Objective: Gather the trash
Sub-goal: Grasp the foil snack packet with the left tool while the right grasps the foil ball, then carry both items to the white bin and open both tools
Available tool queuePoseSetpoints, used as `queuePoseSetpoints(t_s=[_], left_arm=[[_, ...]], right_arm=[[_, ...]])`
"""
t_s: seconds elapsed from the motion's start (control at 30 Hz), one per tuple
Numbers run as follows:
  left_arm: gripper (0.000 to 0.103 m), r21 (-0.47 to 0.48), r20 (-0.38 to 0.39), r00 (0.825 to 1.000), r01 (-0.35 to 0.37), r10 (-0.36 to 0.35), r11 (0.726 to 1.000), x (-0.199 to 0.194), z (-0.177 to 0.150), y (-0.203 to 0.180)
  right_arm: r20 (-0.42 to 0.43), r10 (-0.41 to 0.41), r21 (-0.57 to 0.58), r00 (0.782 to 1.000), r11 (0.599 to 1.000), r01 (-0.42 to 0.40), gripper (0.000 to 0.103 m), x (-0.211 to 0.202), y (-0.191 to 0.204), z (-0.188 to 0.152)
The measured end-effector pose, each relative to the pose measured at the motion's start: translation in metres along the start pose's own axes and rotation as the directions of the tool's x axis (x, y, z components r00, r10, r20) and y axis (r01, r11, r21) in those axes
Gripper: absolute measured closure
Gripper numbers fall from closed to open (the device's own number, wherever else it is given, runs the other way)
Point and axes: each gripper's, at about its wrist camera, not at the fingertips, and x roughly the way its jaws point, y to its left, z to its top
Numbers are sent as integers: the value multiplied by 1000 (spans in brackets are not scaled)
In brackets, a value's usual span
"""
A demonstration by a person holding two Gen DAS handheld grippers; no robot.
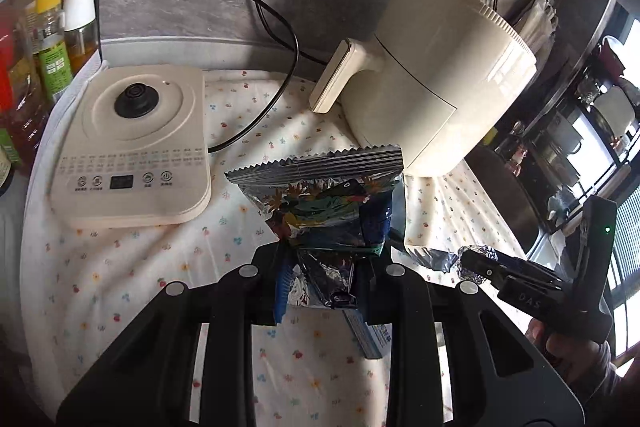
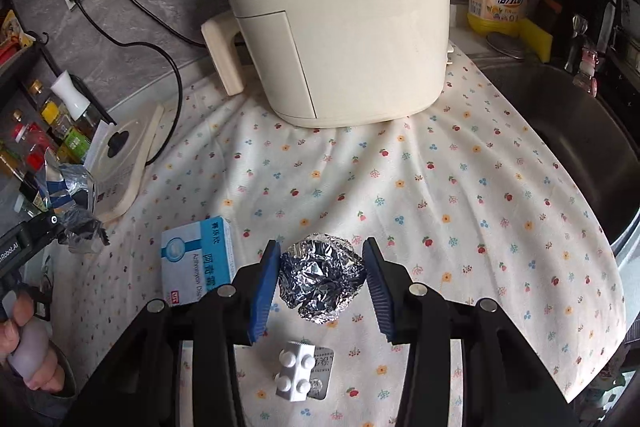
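Left wrist view: left gripper (image 1: 326, 273) clamped tight on a crinkled snack wrapper (image 1: 324, 203), lifted above the floral cloth (image 1: 120, 267).

Only in right wrist view: right gripper (image 2: 320, 281) half open astride a foil ball (image 2: 320, 277), pads apparently not pressing, near the cloth's front edge; medicine box (image 2: 198, 261) just left, white brick (image 2: 296, 373) nearer the front edge.

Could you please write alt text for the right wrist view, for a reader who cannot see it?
The right gripper brackets a crumpled foil ball on a floral tablecloth, its blue pads not visibly pressing it. A blister pack lies nearer the camera and a blue medicine box to the left; a cream appliance stands behind.
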Motion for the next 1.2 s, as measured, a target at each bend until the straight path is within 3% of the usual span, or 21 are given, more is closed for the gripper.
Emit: queuePoseSetpoints(t_s=[0.27, 0.53, 0.93, 1.2], left_arm=[[77, 5, 53, 998, -22, 22, 1000, -47, -43, -24], [77, 29, 41, 999, 4, -5, 1000, -78, -97, -68], [77, 70, 2, 998, 58, -58, 996, -96, -165, -135], [77, 113, -69, 992, 110, -102, 988, -87, -220, -186]], right_arm=[[86, 30, -51, 996, 998, -25, 61, -69, -3, -43], [101, 6, -87, 995, 996, 3, 61, -129, -27, -103], [101, -45, -54, 994, 997, 51, 61, -189, -84, -173], [80, -86, 7, 993, 996, 86, 61, -216, -139, -228]])
